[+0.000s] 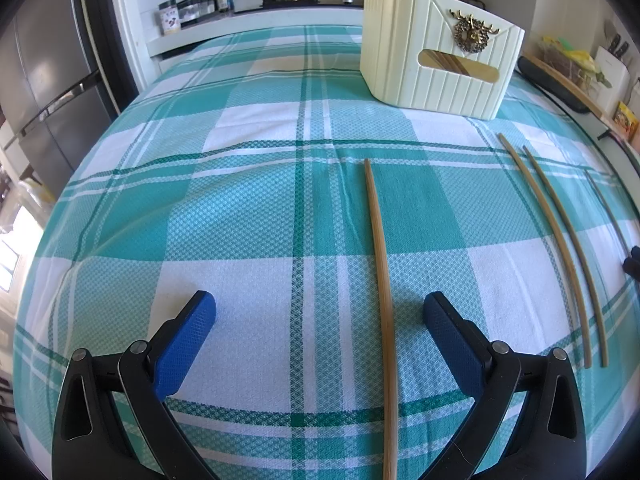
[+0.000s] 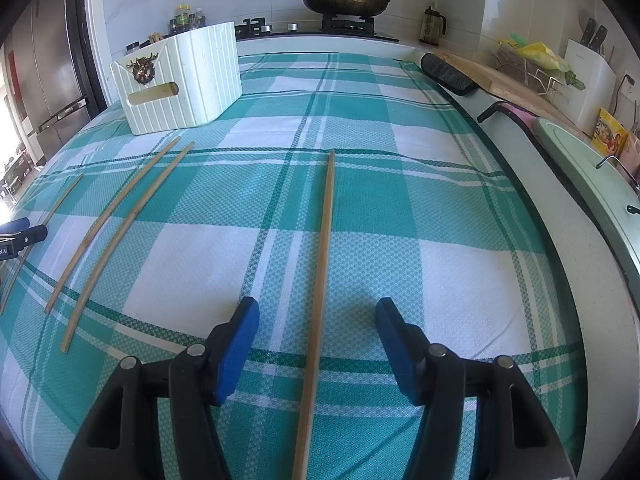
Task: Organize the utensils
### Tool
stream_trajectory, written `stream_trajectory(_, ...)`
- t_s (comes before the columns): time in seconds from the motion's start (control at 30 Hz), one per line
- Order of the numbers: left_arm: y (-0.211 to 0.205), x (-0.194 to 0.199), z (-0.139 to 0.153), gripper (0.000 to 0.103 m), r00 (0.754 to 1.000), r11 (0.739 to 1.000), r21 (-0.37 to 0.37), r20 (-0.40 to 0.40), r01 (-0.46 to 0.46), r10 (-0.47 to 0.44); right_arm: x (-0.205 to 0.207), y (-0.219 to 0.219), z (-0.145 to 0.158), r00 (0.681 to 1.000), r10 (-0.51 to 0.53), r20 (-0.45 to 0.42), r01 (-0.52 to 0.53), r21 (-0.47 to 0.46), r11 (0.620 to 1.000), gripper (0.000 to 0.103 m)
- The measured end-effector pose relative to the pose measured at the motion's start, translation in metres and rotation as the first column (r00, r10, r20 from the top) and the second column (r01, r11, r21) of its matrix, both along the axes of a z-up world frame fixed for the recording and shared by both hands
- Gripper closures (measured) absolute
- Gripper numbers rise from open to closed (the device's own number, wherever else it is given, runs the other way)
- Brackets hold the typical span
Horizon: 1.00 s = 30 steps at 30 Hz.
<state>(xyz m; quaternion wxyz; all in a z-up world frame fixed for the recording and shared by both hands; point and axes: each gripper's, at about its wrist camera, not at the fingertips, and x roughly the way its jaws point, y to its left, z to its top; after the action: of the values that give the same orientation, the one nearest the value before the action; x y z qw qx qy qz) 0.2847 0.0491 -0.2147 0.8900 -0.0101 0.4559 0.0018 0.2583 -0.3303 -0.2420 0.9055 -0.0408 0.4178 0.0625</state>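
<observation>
1. Bamboo is what the slim, tapered chopsticks are made of. Four lie loose on the cloth: one (image 1: 382,280) between my left gripper's (image 1: 320,320) spread jaws, a pair (image 1: 560,248) to its right, one (image 2: 322,280) between my right gripper's (image 2: 318,324) spread jaws. Neither gripper holds anything.
2. Blue textured pads (image 2: 236,344) face the black gripper arms.
3. The cream ribbed holder (image 1: 436,56), with a brass deer emblem (image 1: 472,32), stands far on the table with more chopsticks inside.
4. The woven teal-and-white checked tablecloth (image 2: 400,220) covers the table; a lidded pan (image 2: 346,0) sits on the stove beyond.
</observation>
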Motion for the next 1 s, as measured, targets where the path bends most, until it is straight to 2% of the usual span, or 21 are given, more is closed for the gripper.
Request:
stream_trajectory(0.1, 0.0, 0.0, 0.0, 0.0, 1.0, 1.0, -0.004, -0.006, 0.003, -0.003, 0.0, 0.0, 0.0, 1.0, 0.0, 0.0, 0.0, 0.0, 1.0, 0.041)
stream_trajectory(0.2, 0.001, 0.008, 0.003, 0.001, 0.997, 0.999, -0.011, -0.066, 0.039, -0.04, 0.001, -0.001, 0.0, 1.0, 0.003, -0.008, -0.002, 0.01, 1.0, 0.041)
stream_trajectory(0.3, 0.001, 0.018, 0.007, 0.002, 0.99, 0.996, -0.026, -0.104, 0.088, -0.091, 0.01, -0.002, 0.004, 0.994, 0.065, -0.09, -0.067, -0.011, 0.998, 0.041)
stream_trajectory(0.33, 0.0, 0.023, 0.007, 0.006, 0.988, 0.994, -0.027, -0.113, 0.102, -0.104, 0.016, -0.003, 0.006, 0.988, 0.08, -0.129, -0.083, -0.013, 0.996, 0.041)
stream_trajectory(0.47, -0.008, 0.044, 0.009, 0.015, 0.979, 0.989, -0.011, -0.142, 0.146, -0.146, 0.043, -0.002, 0.009, 0.978, 0.092, -0.186, -0.104, -0.054, 0.993, 0.041)
stream_trajectory(0.57, -0.016, 0.061, 0.013, 0.028, 0.971, 0.985, -0.008, -0.169, 0.17, -0.169, 0.073, -0.001, 0.01, 0.98, 0.071, -0.187, -0.081, -0.048, 0.996, 0.043)
stream_trajectory(0.67, -0.023, 0.073, 0.017, 0.064, 0.966, 0.982, 0.002, -0.178, 0.188, -0.185, 0.104, 0.002, 0.012, 0.984, 0.04, -0.176, -0.046, -0.028, 0.999, 0.066)
stream_trajectory(0.7, -0.025, 0.075, 0.019, 0.092, 0.964, 0.98, -0.008, -0.177, 0.199, -0.197, 0.115, 0.004, 0.012, 0.983, 0.03, -0.182, -0.035, -0.023, 0.999, 0.085)
stream_trajectory(0.73, -0.027, 0.078, 0.02, 0.098, 0.963, 0.978, -0.014, -0.176, 0.207, -0.206, 0.123, 0.004, 0.013, 0.984, 0.017, -0.179, -0.02, -0.014, 1.0, 0.094)
stream_trajectory(0.87, -0.026, 0.072, 0.03, 0.099, 0.972, 0.98, 0.005, -0.126, 0.2, -0.198, 0.136, 0.009, 0.019, 0.983, -0.01, -0.183, 0.02, 0.051, 0.999, 0.097)
stream_trajectory(1.0, -0.013, 0.045, 0.07, 0.099, 0.982, 0.981, -0.054, -0.002, 0.188, -0.189, 0.107, 0.01, 0.059, 0.997, 0.019, -0.076, -0.007, 0.152, 0.988, 0.097)
